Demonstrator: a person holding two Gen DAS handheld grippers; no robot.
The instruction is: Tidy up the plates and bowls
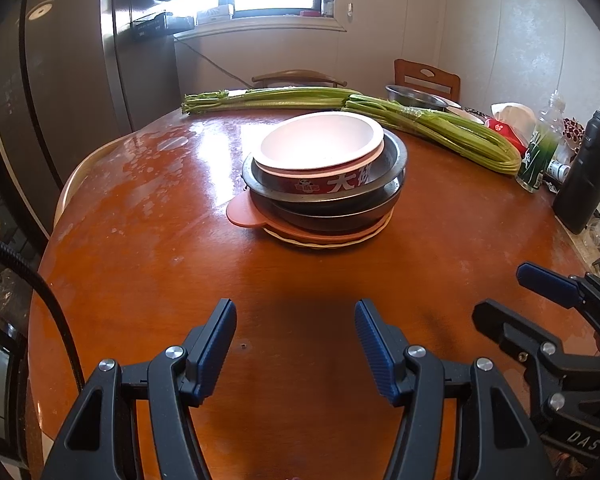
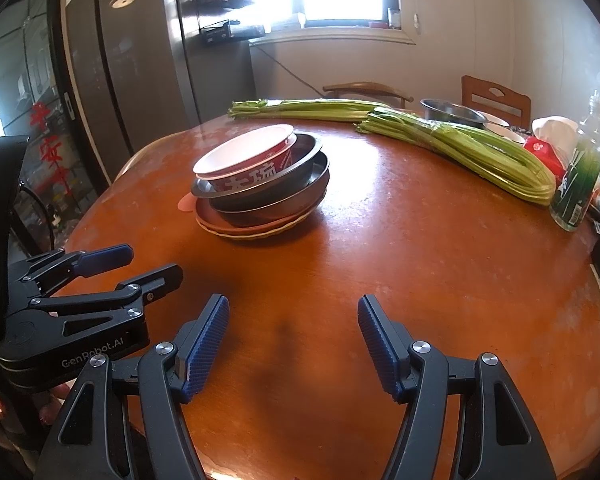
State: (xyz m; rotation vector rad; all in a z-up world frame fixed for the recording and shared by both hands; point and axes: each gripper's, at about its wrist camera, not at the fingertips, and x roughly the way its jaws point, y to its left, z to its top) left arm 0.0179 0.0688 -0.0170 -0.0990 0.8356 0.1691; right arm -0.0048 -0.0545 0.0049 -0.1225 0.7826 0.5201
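Here, the left tool [image 1: 296, 320] hangs over the near part of the desk [image 1: 140, 240] with its two blue-padded fingers [image 1: 216, 344] standing apart; nothing lies between them. The right tool [image 2: 294, 316] is in the same condition: fingers spread, gap empty, bare wood beneath. The two tools sit side by side, close together but not touching. Each appears at the edge of the other's view.

Beyond both tools, near the middle of the desk, stands the stack of dishes [image 1: 324, 184]. From the top down:
- a white-lined bowl [image 1: 320, 144] with a red printed band, tilted slightly and nested in the next item;
- a dark metal bowl [image 1: 392, 156] with a wide rim;
- a second dark bowl [image 1: 340, 212] below it;
- an orange plate [image 1: 244, 212] with a tab handle pointing left;
- a pale woven-edged plate [image 1: 324, 245] touching the desk.

The stack is well apart from both tools.

Farther back, two bundles of green celery [image 1: 432, 132] lie across the far side of the desk. A steel basin [image 1: 412, 96] rests behind them. At the right edge stand a clear bottle [image 1: 540, 148] with a green label and a black flask [image 1: 588, 168]. A chair back [image 1: 426, 76] rises behind the desk.
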